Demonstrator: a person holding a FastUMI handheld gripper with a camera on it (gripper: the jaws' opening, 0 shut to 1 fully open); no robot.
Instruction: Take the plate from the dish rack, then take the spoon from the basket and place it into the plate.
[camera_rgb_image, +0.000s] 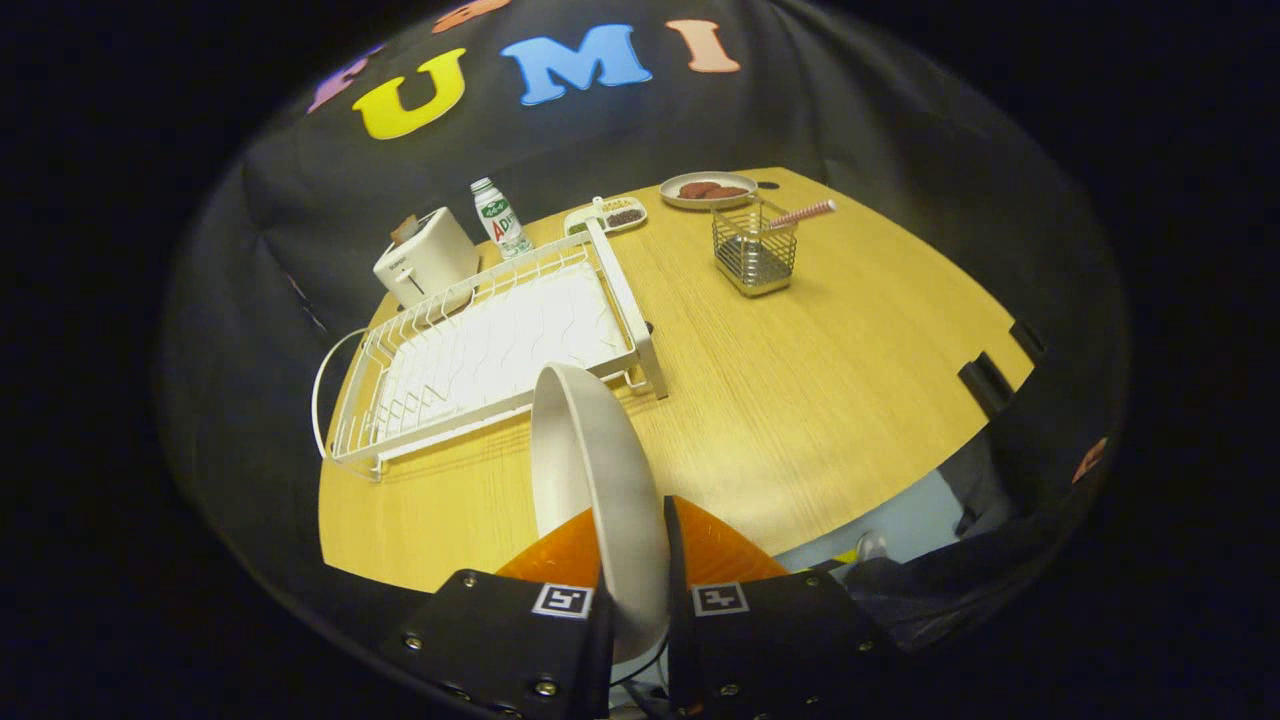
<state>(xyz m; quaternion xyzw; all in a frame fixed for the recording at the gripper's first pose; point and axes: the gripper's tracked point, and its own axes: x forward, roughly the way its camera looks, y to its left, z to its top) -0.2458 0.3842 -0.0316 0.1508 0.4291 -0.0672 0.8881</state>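
One plate (590, 470) is all I have in my claw (632, 545) just now: both fingers are closed tight on its rim, pinching it edge-on, so it stands nearly upright in the lower middle of the frame, lifted clear of the table. I judge an edge grip suits it because a shallow plate offers nothing else to pinch; setting it down flat will call for a tilt of my wrist.

The dish rack (480, 350), left of centre, stands empty of dishes, so the first part of the job looks done. The spoon (800, 213) waits in the wire basket (755, 250) in the upper right of centre, its striped handle leaning out over the rim, which should make it easy to catch.

Behind the rack, toward the upper left, stand a toaster (425, 258) and a small bottle (500, 217); a little tray (606, 216) and a second plate holding something brown (708, 189) lie along the far edge.

The table (850, 370) is pale wood grain, with plenty of bare surface between me and the basket for putting the plate down. Dark cloth closes the booth around it, and a strip of light floor shows at lower right.
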